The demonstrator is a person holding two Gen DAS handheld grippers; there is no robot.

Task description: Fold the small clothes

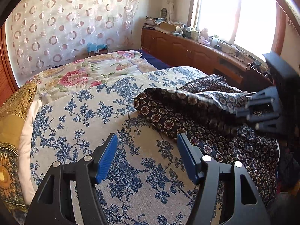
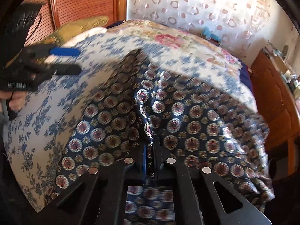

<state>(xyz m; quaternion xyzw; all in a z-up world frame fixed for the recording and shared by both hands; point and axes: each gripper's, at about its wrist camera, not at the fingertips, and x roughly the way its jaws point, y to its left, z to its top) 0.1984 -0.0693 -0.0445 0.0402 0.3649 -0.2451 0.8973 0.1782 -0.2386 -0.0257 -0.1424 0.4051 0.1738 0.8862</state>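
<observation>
A dark navy garment (image 1: 196, 112) printed with round medallions lies on the blue floral bedspread (image 1: 112, 131), partly lifted and folded over itself. My left gripper (image 1: 147, 157) is open and empty, hovering over the bedspread just left of the garment's edge. My right gripper (image 2: 150, 155) is shut on a fold of the garment (image 2: 168, 116) and holds it up; it also shows at the right edge of the left wrist view (image 1: 262, 110). The left gripper appears open at the left of the right wrist view (image 2: 75, 61). The right wrist view is motion-blurred.
A pink floral quilt (image 1: 90, 73) covers the far part of the bed. A gold sunflower pillow (image 1: 11, 131) lies at the left. A wooden cabinet (image 1: 187, 48) with clutter runs under the window. A wooden headboard (image 2: 75, 1) stands behind the bed.
</observation>
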